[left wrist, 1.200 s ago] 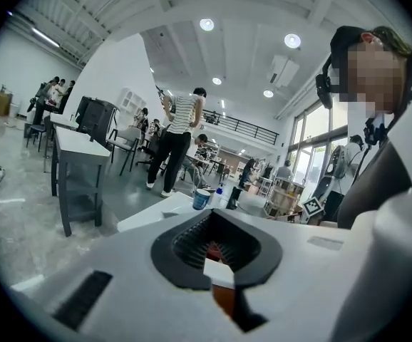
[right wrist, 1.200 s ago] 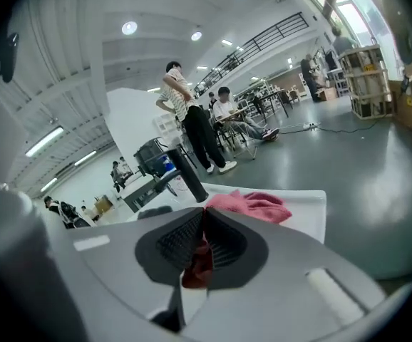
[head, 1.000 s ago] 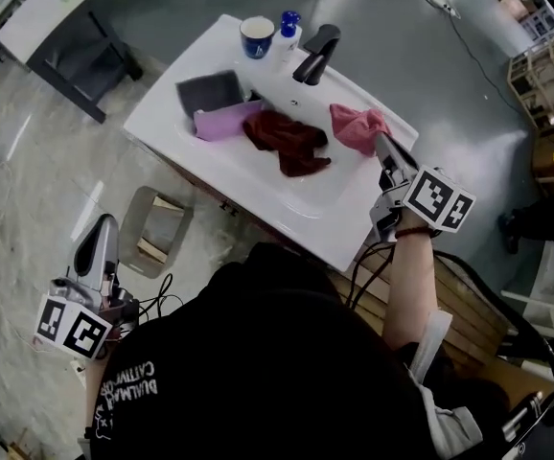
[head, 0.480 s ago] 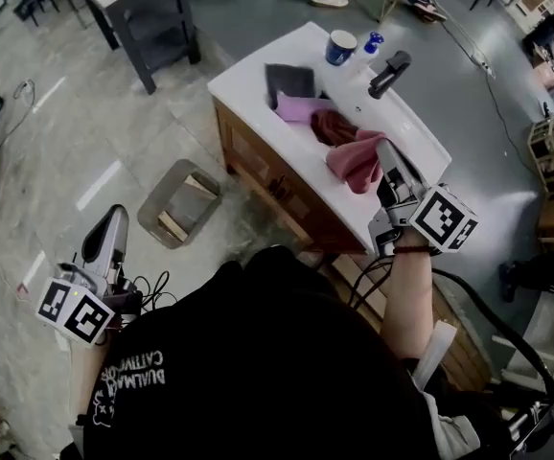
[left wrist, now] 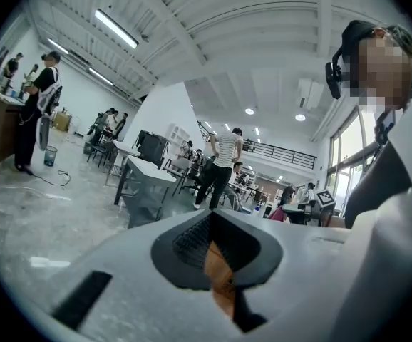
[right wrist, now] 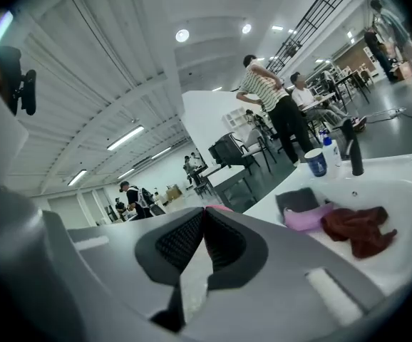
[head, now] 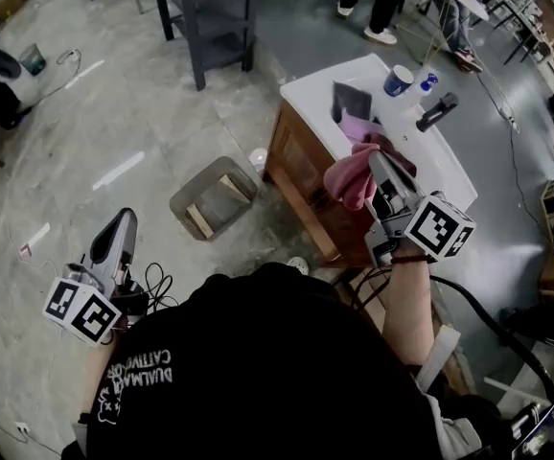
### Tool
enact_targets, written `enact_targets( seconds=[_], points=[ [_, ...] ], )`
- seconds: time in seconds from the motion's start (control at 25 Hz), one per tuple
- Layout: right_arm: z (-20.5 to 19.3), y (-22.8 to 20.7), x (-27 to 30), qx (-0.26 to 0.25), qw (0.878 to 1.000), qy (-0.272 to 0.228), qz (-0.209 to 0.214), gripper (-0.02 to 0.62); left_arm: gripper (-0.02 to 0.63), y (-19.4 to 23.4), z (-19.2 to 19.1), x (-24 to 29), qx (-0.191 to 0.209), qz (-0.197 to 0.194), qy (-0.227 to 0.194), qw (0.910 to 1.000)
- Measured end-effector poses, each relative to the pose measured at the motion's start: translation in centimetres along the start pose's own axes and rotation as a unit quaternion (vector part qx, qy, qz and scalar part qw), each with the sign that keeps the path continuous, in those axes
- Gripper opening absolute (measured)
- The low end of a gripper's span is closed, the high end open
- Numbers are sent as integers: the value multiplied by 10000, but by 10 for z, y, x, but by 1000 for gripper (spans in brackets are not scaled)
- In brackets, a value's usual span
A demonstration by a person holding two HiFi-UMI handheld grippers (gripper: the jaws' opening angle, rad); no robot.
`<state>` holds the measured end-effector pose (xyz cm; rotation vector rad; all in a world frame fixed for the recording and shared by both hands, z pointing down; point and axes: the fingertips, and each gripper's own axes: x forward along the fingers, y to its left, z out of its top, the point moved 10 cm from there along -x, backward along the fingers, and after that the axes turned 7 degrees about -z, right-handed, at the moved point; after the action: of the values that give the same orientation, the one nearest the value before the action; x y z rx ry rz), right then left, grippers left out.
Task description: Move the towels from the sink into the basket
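At lower left in the head view, the left hand-held gripper (head: 124, 219) hangs over the grey floor (head: 114, 113). Its own view shows its jaws (left wrist: 209, 219) pressed together with nothing between them. Further right, the basket (head: 196, 182) stands on the floor just left of the wooden cabinet (head: 296, 166) that carries the white worktop (head: 315, 89) and sink (right wrist: 405, 191). Right of the basket and well apart from it, the pink towel (head: 349, 178) dangles in the air in front of the cabinet's top edge. It is pinched at the tip of the right hand-held gripper (head: 373, 161), whose jaws (right wrist: 202, 216) are clamped on a sliver of the cloth. Three more cloths lie in the sink, seen in the right gripper view: a grey towel (right wrist: 296, 199), a lilac towel (right wrist: 307, 216) touching it, and a crumpled dark red towel (right wrist: 359, 228) touching the lilac one. A blue mug (right wrist: 315, 162) and a black faucet (right wrist: 354, 152) stand at the basin's far rim.
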<state>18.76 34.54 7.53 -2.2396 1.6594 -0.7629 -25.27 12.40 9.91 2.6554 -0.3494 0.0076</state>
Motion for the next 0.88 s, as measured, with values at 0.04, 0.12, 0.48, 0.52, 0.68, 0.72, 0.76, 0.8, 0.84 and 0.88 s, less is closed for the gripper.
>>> enact_targets(
  seconds=[0.04, 0.12, 0.48, 0.52, 0.68, 0.72, 0.76, 0.8, 0.84, 0.88],
  points=[
    [-4, 8, 6, -30, 10000, 42, 77, 17, 0, 4, -1, -11, -26, 86, -54, 9999],
    [-12, 25, 17, -94, 9996, 141, 212, 17, 0, 11, -4, -33, -78, 251, -151, 9995],
    [-43, 86, 65, -431, 9943, 658, 725, 17, 0, 35, -13, -108, -296, 973, -529, 9934],
    [-45, 90, 70, -479, 9934, 722, 758, 17, 0, 36, -15, -112, -323, 1047, -556, 9924],
    [-49, 100, 87, -588, 9903, 947, 832, 17, 0, 45, -20, -121, -457, 1205, -614, 9898],
    [-50, 101, 92, -602, 9897, 991, 837, 17, 0, 48, -21, -121, -486, 1223, -621, 9894],
    [-51, 102, 97, -614, 9891, 1035, 844, 17, 0, 50, -22, -120, -509, 1240, -618, 9890],
    [-52, 103, 102, -629, 9884, 1080, 858, 17, 0, 53, -23, -119, -532, 1261, -607, 9887],
    [-53, 103, 108, -646, 9876, 1129, 878, 17, 0, 55, -24, -117, -556, 1289, -594, 9883],
    [-53, 103, 114, -664, 9867, 1177, 903, 17, 0, 57, -24, -114, -579, 1319, -584, 9878]
  ],
)
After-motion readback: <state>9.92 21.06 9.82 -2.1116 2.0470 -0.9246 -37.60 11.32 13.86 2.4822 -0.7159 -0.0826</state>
